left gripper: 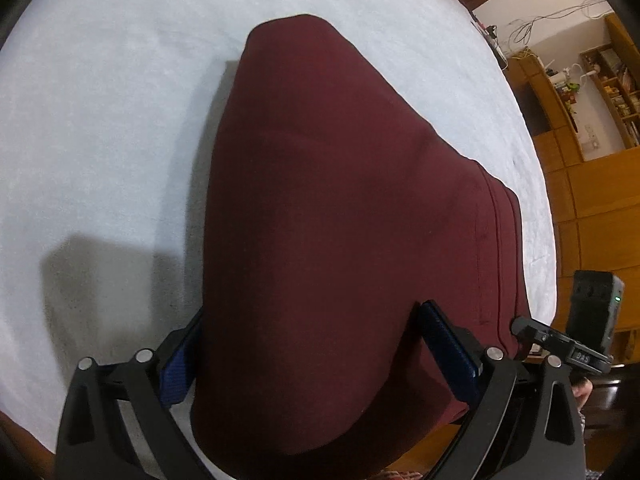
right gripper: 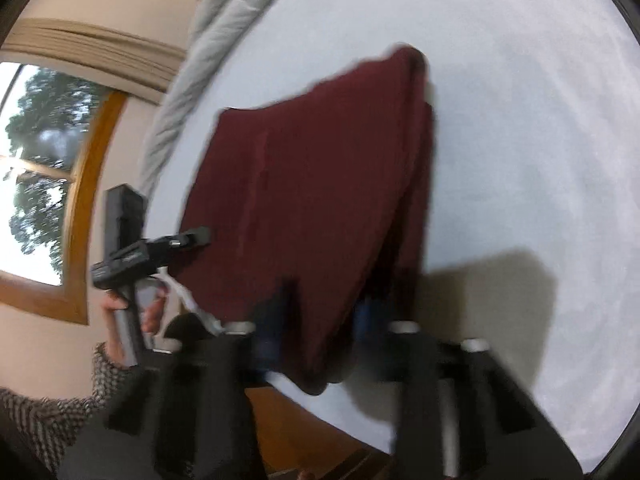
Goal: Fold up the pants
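The maroon pants (left gripper: 340, 200) lie folded on the white bed (left gripper: 100, 120), their near end raised off the sheet and casting a shadow. My left gripper (left gripper: 310, 312) is open, its blue pads (left gripper: 448, 352) spread wide with the raised cloth between them and not pressed. From the right wrist view, the pants (right gripper: 320, 160) run away from me, and my right gripper (right gripper: 326, 296) is shut on their near edge, though blur softens the fingers. The left gripper (right gripper: 192, 236) shows there at the pants' left edge, held by a hand. The right gripper (left gripper: 560, 344) appears at the pants' right edge.
A grey quilt (right gripper: 208, 60) is bunched along the bed's far side. A window (right gripper: 36, 168) with a wooden frame stands beyond it. Wooden shelves and cabinets (left gripper: 592, 128) line the wall past the bed's other edge. A person's patterned sleeve (right gripper: 48, 412) is at the lower left.
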